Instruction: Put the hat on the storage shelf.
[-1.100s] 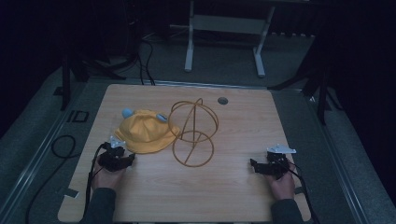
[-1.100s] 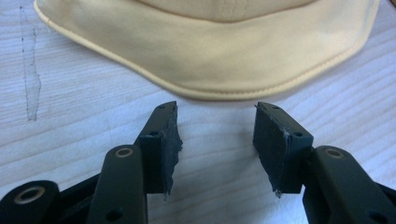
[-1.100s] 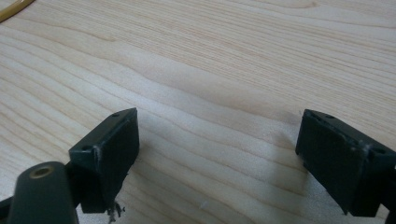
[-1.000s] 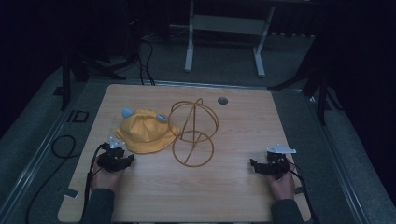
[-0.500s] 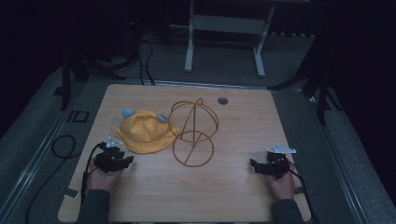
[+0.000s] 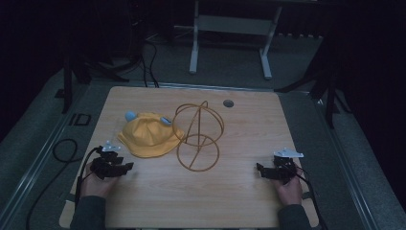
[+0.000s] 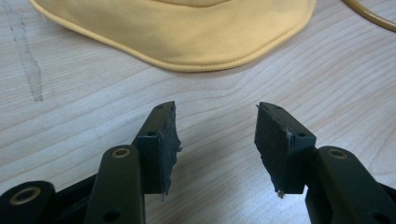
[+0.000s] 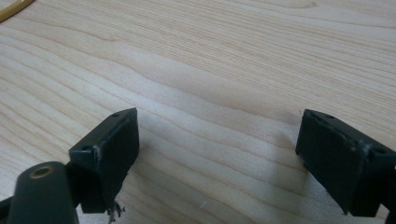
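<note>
A yellow bucket hat [image 6: 146, 135] with small blue ears lies on the wooden table [image 6: 230, 201], left of centre. Its brim [image 7: 187, 42] fills the top of the left gripper view. Just right of it stands a wire hat stand [image 6: 197, 136] made of tan hoops. My left gripper [image 6: 125, 167] rests low on the table just in front of the hat brim; its jaws have just been opening, and nothing is between them [image 7: 215, 121]. My right gripper [image 6: 260, 171] sits near the right front of the table, open wide over bare wood [image 8: 217, 135].
A round cable hole [image 6: 228, 103] sits near the table's far edge. Black cables [image 6: 62, 153] trail off the left side. A metal frame [image 6: 230, 33] stands on the floor beyond the table. A bit of the stand's hoop [image 8: 11, 11] edges the right gripper view.
My left gripper has drawn back a little toward the front edge, away from the hat brim, and its jaws stand wider. The right gripper, hat and stand have not moved.
</note>
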